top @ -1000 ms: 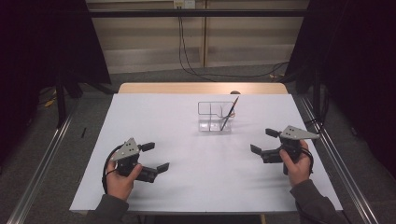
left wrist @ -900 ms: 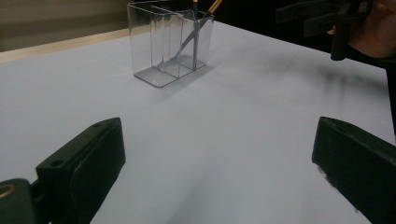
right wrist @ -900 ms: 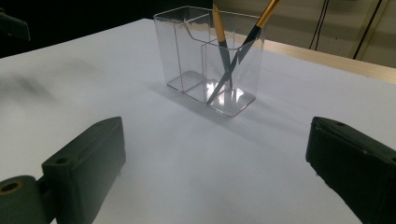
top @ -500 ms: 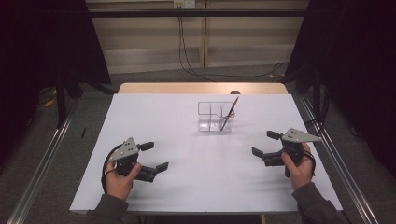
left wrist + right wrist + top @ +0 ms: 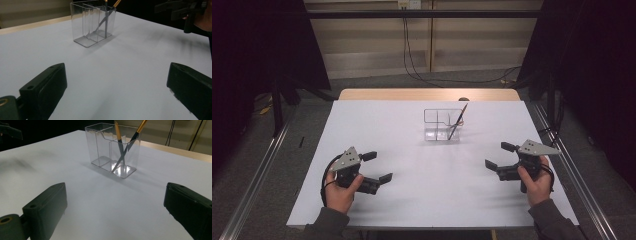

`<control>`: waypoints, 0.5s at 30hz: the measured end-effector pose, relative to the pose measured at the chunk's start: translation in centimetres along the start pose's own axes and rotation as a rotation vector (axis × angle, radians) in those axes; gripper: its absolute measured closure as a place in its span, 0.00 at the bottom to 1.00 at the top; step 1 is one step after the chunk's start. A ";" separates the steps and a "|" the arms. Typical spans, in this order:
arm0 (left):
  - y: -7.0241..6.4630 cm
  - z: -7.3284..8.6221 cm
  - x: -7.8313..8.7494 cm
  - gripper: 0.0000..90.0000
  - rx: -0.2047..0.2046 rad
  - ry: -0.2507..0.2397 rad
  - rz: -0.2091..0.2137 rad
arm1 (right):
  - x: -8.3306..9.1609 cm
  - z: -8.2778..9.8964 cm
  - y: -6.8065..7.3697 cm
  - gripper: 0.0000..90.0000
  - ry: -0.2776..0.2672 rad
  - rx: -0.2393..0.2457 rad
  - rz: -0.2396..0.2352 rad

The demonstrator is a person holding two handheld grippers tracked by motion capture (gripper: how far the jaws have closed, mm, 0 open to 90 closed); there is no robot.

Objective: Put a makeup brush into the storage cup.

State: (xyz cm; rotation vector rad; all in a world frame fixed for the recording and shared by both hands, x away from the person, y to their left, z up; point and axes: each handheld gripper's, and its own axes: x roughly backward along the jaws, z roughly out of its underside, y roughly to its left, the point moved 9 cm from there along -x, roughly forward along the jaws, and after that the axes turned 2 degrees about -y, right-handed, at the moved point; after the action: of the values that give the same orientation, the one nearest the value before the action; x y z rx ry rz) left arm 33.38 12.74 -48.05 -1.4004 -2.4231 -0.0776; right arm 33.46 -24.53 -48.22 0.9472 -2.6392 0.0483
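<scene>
Clear plastic holder (image 5: 441,125) stands toward the far middle of the white table (image 5: 412,200) with two pens (image 5: 125,147) leaning crossed in its right-hand compartment, well apart from the left gripper (image 5: 377,167) and right gripper (image 5: 496,155), both jaws spread wide, empty.

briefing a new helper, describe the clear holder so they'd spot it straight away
On the white table, look past the middle toward its far edge. There stands the clear plastic holder, split into compartments, with two dark gold-ended brushes leaning in one end; nothing else on the table is see-through.
</scene>
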 end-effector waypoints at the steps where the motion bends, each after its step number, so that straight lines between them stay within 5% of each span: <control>1: 0.0 0.0 0.0 0.03 -0.001 0.001 -0.001 | 0.1 0.0 0.0 0.05 0.000 0.000 0.000; 15: 0.2 0.0 -0.1 0.03 0.000 0.001 -0.009 | 1.0 0.3 0.2 0.05 -0.003 -0.003 0.000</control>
State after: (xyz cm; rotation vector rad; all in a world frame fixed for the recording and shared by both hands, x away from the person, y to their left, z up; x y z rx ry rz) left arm 33.59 12.78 -48.07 -1.3891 -2.4288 -0.0806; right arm 32.54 -24.96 -48.13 0.9464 -2.6410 0.0430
